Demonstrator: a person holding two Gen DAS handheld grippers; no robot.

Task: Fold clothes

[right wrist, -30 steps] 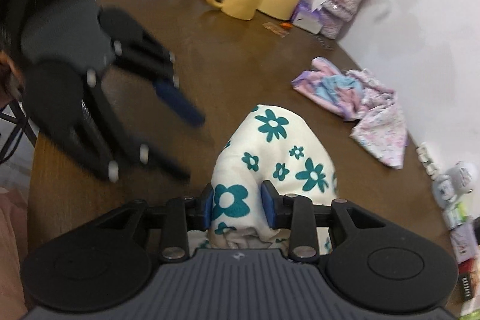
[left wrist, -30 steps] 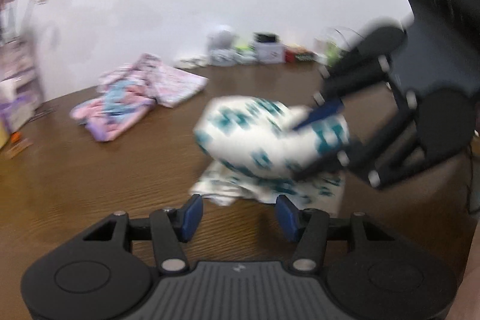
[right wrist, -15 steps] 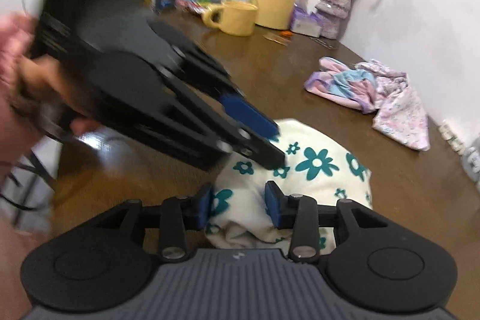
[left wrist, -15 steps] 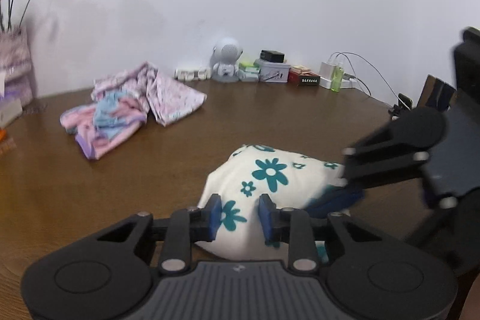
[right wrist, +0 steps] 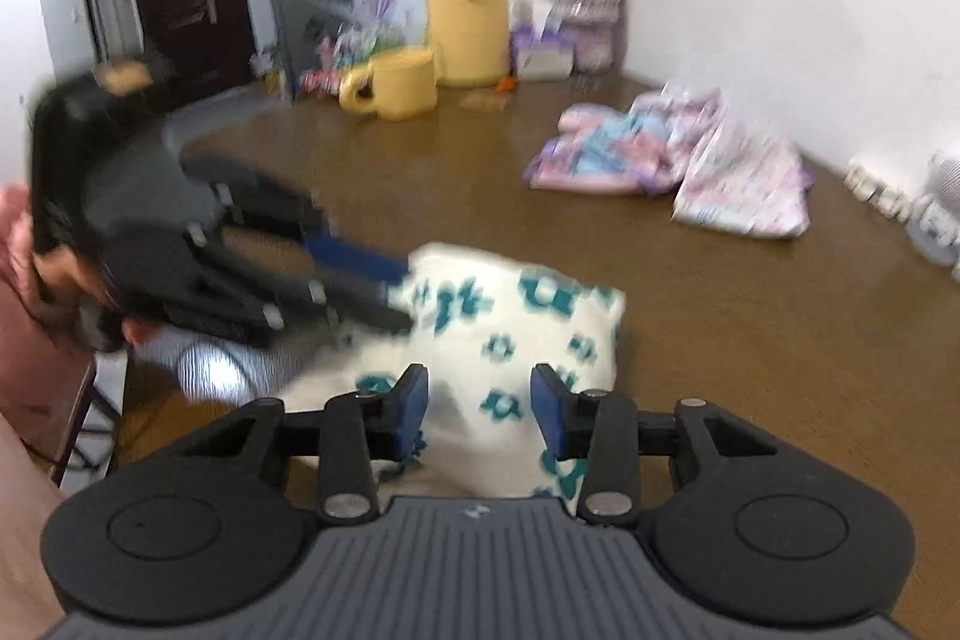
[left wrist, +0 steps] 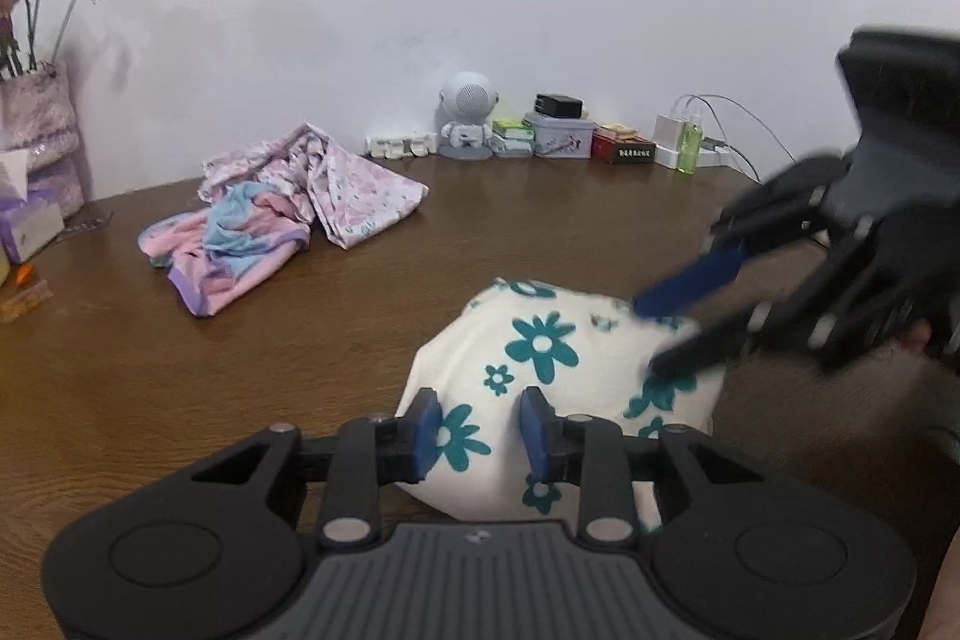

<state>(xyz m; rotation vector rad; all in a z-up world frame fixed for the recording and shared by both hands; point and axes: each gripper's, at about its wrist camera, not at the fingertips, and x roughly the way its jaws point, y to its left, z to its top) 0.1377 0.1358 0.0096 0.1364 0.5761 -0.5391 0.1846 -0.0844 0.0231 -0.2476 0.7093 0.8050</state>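
A cream cloth (left wrist: 558, 370) with teal flowers lies bunched on a brown table (left wrist: 180, 370), near its front edge. The left gripper (left wrist: 480, 427) has its 2 blue-tipped fingers apart, with a fold of cloth between them. The right gripper (right wrist: 480, 409) is also parted over the cloth; the right view is blurred. Well behind lies a pink pile of clothes (left wrist: 282, 214). A yellow jug (right wrist: 465, 16) and mug (right wrist: 396, 82) stand farther back.
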